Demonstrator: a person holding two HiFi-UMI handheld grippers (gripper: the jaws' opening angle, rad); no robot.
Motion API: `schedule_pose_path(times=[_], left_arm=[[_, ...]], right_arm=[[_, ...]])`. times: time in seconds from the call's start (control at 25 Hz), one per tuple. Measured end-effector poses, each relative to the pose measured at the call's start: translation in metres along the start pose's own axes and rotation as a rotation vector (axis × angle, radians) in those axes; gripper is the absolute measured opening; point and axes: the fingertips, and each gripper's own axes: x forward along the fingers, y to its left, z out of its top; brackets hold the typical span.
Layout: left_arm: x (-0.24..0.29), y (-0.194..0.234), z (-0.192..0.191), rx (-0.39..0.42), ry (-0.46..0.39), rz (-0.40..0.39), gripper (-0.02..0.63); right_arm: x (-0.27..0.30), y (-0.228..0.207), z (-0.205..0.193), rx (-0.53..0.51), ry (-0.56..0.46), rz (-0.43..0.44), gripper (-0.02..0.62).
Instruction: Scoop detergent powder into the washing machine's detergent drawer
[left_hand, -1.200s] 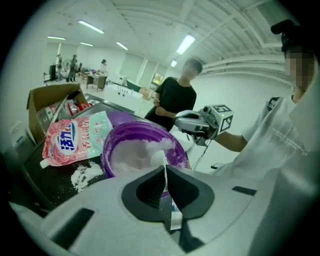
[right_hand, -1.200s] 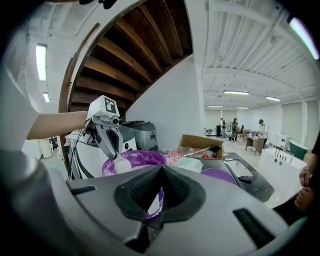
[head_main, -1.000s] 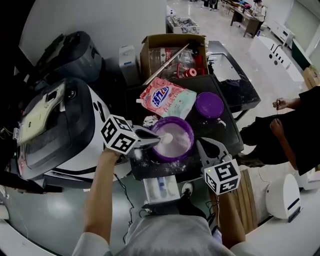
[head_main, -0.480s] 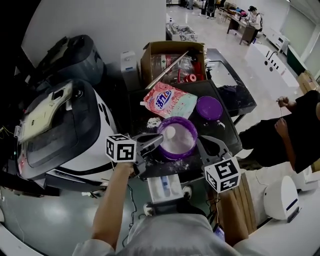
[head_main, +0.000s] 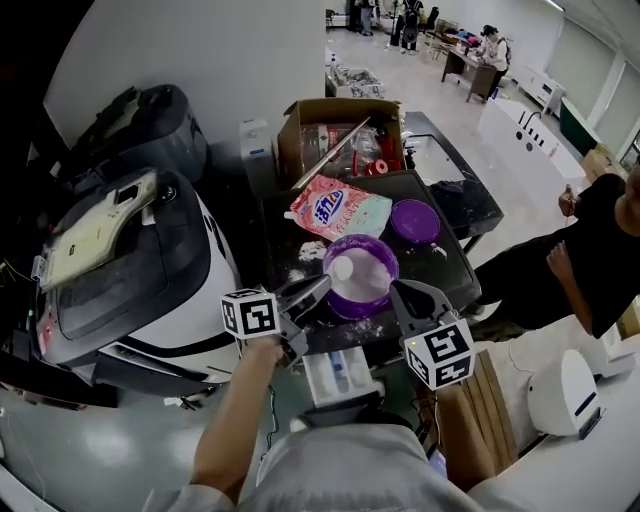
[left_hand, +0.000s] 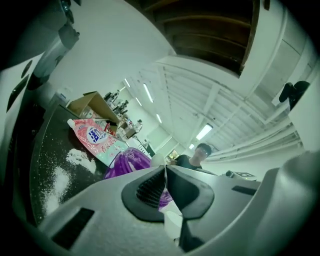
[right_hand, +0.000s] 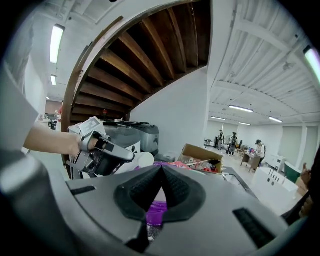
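Left gripper (head_main: 320, 284) is clamped on the filled scoop (head_main: 342, 268) above the bowl (head_main: 372, 303). Right gripper (head_main: 397, 288), jaws together and empty, is beside the bowl. The drawer (head_main: 335, 372), just below the bowl, probably awaits this scoopful.

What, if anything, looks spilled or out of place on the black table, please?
White detergent powder lies spilled in loose patches on the black table, beside the purple tub and near the pink detergent bag. The scoop in the left gripper, over the tub, looks normal.
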Motion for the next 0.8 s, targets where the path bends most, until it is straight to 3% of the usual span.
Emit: schedule_pose_path(times=[0.4, 0.64, 0.8], left_arm=[[-0.036, -0.021, 0.005, 0.029, -0.066, -0.024, 0.015], [-0.065, -0.034, -0.017, -0.024, -0.066, -0.062, 0.015], [-0.083, -0.032, -0.037, -0.066, -0.077, -0.052, 0.015]], right_arm=[[-0.035, 0.028, -0.004, 0.014, 0.016, -0.094, -0.003], [-0.058, 0.048, -0.016, 0.075, 0.031, -0.146, -0.003], [-0.062, 0.059, -0.029, 0.127, 0.048, -0.131, -0.003]])
